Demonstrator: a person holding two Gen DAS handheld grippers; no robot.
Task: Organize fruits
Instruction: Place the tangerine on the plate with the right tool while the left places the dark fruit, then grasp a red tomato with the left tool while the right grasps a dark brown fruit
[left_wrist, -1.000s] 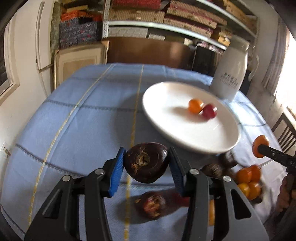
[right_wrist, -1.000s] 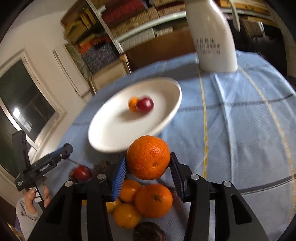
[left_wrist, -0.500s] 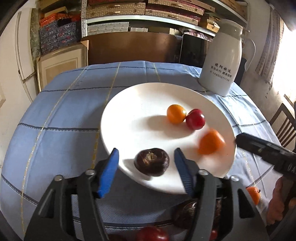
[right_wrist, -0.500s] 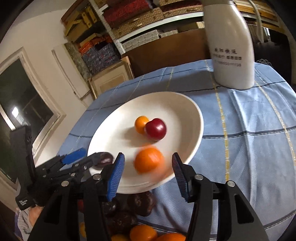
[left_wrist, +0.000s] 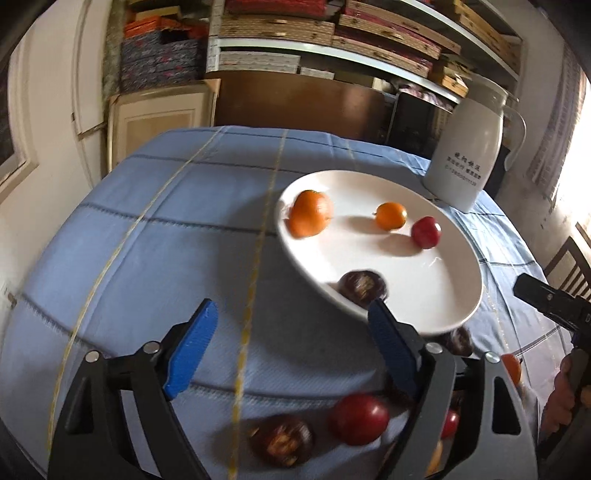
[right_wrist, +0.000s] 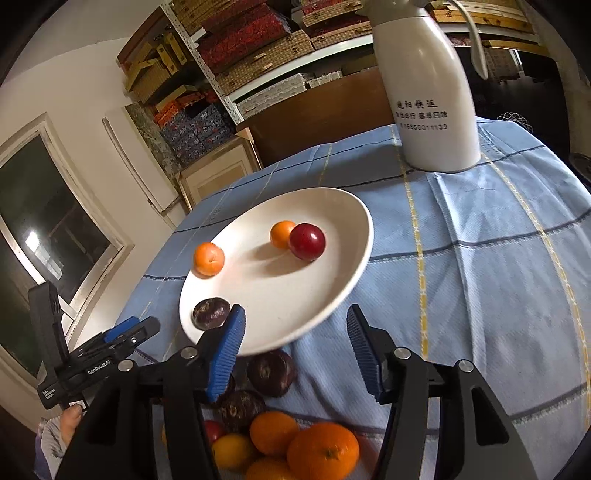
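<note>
Presently holding four fruits on the white plate (right_wrist: 332, 295): large orange (right_wrist: 209, 258) at the far left rim, small orange (right_wrist: 281, 234) touching red plum (right_wrist: 307, 242), dark fruit (right_wrist: 210, 313) at the near rim. Left claw (left_wrist: 291, 343) opening, nothing between; right claw (right_wrist: 293, 349) opening, likewise empty. Lying heaped on the blue-clothed table (right_wrist: 480, 277) near the plate: remaining fruits (right_wrist: 295, 443). Standing behind: white jug (right_wrist: 428, 92).

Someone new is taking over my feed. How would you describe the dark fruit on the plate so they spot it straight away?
Find the big white plate on the blue checked tablecloth, in front of the white jug. Four fruits lie on it; the dark purple-brown fruit sits alone at the near rim. The large orange, small orange and red fruit are all bright, it is nearly black.
</note>
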